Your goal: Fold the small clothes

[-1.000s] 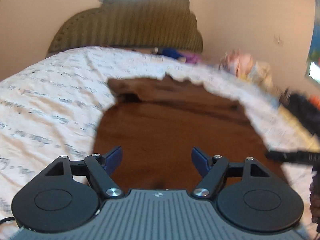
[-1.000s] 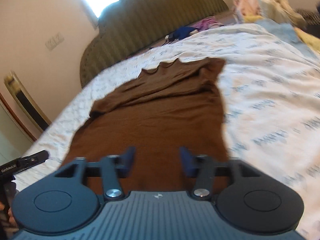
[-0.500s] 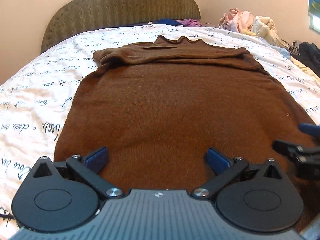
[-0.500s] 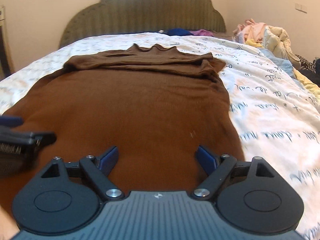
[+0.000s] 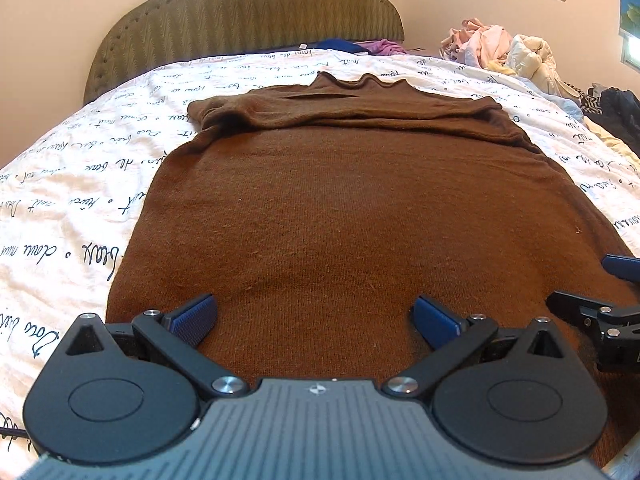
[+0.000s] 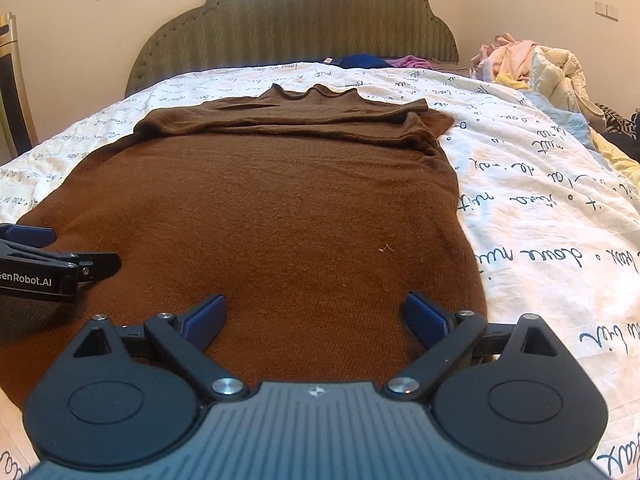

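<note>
A brown knit sweater [image 5: 352, 208] lies flat on the bed, collar toward the headboard, sleeves folded across the chest. It also shows in the right wrist view [image 6: 280, 208]. My left gripper [image 5: 314, 318] is open and empty, low over the sweater's hem on its left half. My right gripper [image 6: 316, 316] is open and empty, low over the hem on its right half. The right gripper shows at the right edge of the left wrist view [image 5: 600, 320]; the left one shows at the left edge of the right wrist view [image 6: 48, 268].
The bed has a white sheet with black script [image 5: 72, 184] and a green padded headboard [image 5: 248, 12]. A heap of clothes [image 6: 536, 64] lies at the far right of the bed. Blue and purple garments [image 6: 376, 61] lie by the headboard.
Both grippers swung to face straight along the sweater, dropped low over its hem and opened wider. In the last half second they barely moved.
</note>
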`<act>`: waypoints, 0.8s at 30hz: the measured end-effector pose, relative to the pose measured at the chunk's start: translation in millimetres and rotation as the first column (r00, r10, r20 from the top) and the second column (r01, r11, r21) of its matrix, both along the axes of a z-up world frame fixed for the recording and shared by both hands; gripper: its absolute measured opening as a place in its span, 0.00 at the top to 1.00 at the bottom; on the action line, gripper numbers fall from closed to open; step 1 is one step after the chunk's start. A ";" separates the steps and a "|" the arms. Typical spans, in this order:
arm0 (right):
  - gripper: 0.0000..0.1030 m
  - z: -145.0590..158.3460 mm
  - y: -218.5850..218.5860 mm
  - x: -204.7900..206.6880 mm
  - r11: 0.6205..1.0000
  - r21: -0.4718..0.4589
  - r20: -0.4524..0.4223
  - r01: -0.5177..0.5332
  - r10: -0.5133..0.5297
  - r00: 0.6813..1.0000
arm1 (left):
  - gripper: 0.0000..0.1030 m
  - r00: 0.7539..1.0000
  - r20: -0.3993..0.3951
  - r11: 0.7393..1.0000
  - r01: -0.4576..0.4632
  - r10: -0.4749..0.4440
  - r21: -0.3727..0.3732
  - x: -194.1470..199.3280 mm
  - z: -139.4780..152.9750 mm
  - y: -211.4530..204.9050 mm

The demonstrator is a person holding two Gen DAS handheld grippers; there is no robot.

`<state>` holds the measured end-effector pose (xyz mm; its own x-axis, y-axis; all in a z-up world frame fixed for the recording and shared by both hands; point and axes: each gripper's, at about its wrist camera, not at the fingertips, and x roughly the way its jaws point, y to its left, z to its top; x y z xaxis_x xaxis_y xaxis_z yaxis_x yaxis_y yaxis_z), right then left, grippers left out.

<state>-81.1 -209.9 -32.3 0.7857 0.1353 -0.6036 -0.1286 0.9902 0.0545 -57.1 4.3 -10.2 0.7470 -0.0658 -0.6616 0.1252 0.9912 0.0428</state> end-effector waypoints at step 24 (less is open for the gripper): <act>0.06 -1.1 -1.0 0.9 1.000 0.002 -0.001 0.000 0.000 1.000 | 0.00 1.000 0.000 1.000 -0.001 0.001 -0.004 0.6 -0.5 0.4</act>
<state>-80.2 -210.9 -33.4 0.7852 0.1364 -0.6041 -0.1283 0.9901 0.0568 -56.5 4.7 -10.7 0.7471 -0.0673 -0.6613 0.1240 0.9915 0.0392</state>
